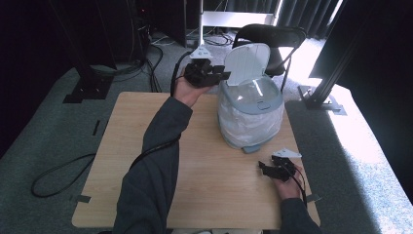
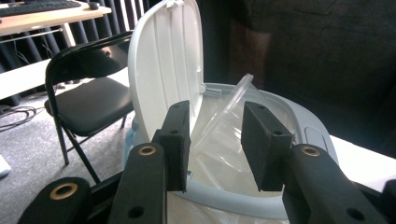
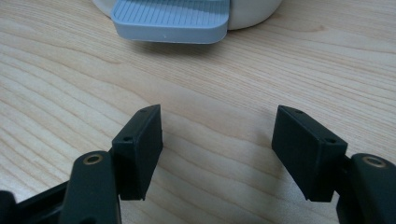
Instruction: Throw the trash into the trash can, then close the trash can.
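Left hand-held gripper: raised beside the upright white plastic lid, jaws spread, pinching nothing.
Pale blue-rimmed pedal bin with clear liner bag: stands open on the light wooden counter, toward its far right.
Right hand-held gripper: low over the counter near the bin's grey-blue ribbed foot pedal, jaws spread, empty.

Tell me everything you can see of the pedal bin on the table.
The pedal bin stands upright on the far right part of the wooden table. It looks like white plastic with a grey-blue rim and a ribbed grey-blue pedal at its foot. Its white lid stands open, tilted back. A clear bag lines the inside. The left gripper, jaws open, hovers at the rim beside the lid, touching nothing.
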The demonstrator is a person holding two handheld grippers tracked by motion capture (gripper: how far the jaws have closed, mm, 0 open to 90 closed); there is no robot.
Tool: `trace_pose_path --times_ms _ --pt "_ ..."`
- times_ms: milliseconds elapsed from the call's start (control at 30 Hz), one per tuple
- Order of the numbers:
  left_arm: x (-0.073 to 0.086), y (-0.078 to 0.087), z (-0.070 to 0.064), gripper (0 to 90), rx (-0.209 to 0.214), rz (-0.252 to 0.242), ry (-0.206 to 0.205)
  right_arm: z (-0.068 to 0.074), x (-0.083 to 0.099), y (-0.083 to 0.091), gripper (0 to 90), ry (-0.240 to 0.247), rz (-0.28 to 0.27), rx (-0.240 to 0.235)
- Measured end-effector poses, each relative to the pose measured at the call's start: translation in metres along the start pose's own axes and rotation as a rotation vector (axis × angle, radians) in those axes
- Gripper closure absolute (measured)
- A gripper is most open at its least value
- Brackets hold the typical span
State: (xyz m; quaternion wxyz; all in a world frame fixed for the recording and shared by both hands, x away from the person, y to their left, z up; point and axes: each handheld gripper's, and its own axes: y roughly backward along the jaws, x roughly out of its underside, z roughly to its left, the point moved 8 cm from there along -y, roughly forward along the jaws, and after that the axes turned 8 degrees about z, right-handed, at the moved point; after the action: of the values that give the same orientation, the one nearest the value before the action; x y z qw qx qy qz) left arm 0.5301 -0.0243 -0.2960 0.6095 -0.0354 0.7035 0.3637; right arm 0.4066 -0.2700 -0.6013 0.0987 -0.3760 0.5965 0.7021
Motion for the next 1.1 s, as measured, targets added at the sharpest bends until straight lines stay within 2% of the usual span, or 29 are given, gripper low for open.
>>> trace_pose_path --times_ms 600,967,1100 --pt "0.006 -0.004 0.012 61.3 -0.016 0.001 0.024 0.0 0.0 0.0 32.6 -0.001 -0.002 0.0" --pt "0.005 -0.001 0.029 61.3 -0.038 -0.028 0.08 0.0 0.0 0.0 32.6 -0.001 -0.002 -0.001" --pt "0.004 -0.003 0.036 68.5 -0.049 -0.026 0.106 0.0 0.0 0.0 32.6 -0.002 -0.002 -0.001"
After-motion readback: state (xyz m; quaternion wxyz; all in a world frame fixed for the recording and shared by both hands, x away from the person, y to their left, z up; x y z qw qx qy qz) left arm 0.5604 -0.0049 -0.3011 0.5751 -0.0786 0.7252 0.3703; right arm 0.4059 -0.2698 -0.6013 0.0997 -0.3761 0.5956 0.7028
